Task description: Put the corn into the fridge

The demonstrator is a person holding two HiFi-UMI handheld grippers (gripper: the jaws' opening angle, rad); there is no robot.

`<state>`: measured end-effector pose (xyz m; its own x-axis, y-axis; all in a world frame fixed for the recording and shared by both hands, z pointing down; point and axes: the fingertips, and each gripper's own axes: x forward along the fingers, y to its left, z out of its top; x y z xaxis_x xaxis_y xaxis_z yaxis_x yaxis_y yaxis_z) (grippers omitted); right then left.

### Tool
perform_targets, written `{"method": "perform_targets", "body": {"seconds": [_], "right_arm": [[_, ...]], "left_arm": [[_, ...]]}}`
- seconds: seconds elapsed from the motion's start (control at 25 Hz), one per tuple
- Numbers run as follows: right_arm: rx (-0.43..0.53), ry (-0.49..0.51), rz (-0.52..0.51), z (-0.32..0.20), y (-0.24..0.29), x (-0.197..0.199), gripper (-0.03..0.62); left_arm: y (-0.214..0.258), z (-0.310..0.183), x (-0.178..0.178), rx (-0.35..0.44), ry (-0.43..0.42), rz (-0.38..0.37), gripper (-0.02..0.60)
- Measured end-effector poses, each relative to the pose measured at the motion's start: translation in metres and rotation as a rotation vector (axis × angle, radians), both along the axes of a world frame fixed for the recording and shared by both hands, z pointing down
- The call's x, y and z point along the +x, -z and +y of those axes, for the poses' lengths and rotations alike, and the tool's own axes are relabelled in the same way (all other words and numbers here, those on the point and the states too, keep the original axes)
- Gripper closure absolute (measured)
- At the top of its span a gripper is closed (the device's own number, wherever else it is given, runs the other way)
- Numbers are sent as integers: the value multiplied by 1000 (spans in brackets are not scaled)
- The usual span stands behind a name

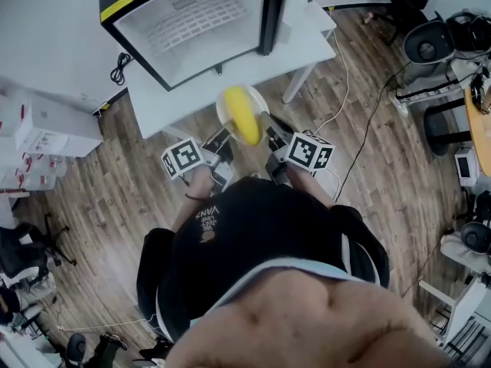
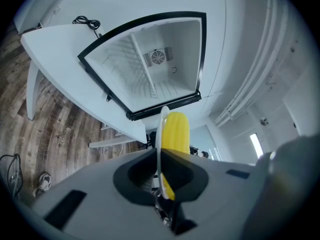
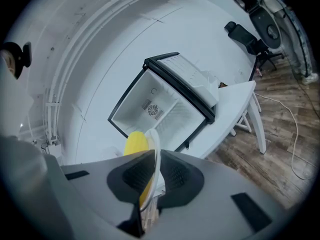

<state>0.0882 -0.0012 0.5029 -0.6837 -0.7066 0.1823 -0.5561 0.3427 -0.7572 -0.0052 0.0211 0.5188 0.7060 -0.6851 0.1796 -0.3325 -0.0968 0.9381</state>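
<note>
A yellow corn cob point(image 1: 241, 116) lies on a white plate point(image 1: 230, 96) held in the air in front of the open fridge point(image 1: 192, 21). My left gripper point(image 1: 225, 134) is shut on the plate's left rim. My right gripper point(image 1: 266, 123) is shut on its right rim. In the left gripper view the plate rim point(image 2: 161, 129) runs edge-on between the jaws of the left gripper point(image 2: 159, 159), with the corn point(image 2: 176, 131) beside it and the fridge point(image 2: 150, 64) ahead. The right gripper view shows the right gripper point(image 3: 152, 166) clamping the plate rim point(image 3: 155, 144), next to the corn point(image 3: 134, 144), facing the fridge point(image 3: 160, 104).
The fridge stands on a white table point(image 1: 161, 102) with its dark door point(image 1: 272, 14) swung open to the right. A black cable point(image 1: 119, 67) lies at the table's left. White boxes point(image 1: 46, 129) sit at the left, office chairs point(image 1: 430, 44) at the right, a cord point(image 1: 345, 75) on the wooden floor.
</note>
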Motion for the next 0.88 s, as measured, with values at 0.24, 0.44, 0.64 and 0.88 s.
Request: {"method": "perform_targets", "body": {"seconds": [0.24,0.44,0.64,0.88], "right_arm": [[4,42,5,-12,-2,8,556],[6,70,-4,-19,-3,5,556],[1,76,-2,-31,-5,2,556],[-10,64,0,-46,-5,-3,556]], "left_arm": [[0,-7,9,-2,41,5,549],[-2,-10,8,-6,62,-4,549],[-5,-22,4,-18,73,4,549],[-5,-39,0,-22,65,11,549]]}}
